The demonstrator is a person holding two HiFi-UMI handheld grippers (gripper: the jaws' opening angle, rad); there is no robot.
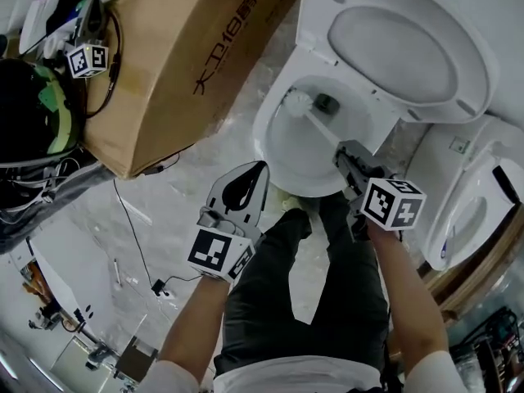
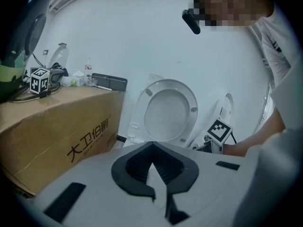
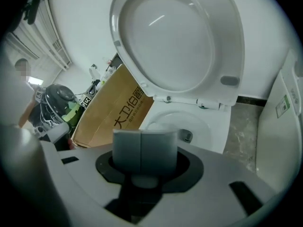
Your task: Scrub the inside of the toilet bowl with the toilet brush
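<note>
The white toilet bowl [image 1: 266, 142] stands with its lid [image 1: 401, 47] raised. The toilet brush [image 1: 300, 102] has its white head inside the bowl near the drain, and its handle runs back to my right gripper [image 1: 344, 154], which is shut on it over the bowl's front rim. In the right gripper view the grey pads [image 3: 128, 150] are pressed together and hide the brush; the bowl [image 3: 201, 124] and lid [image 3: 180, 37] lie beyond. My left gripper [image 1: 257, 172] hovers at the bowl's left front, shut and empty; its view faces the raised lid [image 2: 168, 112].
A large cardboard box [image 1: 188, 56] stands just left of the toilet, with gear and a marker cube [image 1: 87, 59] on top. Another white toilet seat part [image 1: 475, 207] leans at the right. A cable [image 1: 135, 236] crosses the marble floor. The person's legs [image 1: 311, 301] are below the bowl.
</note>
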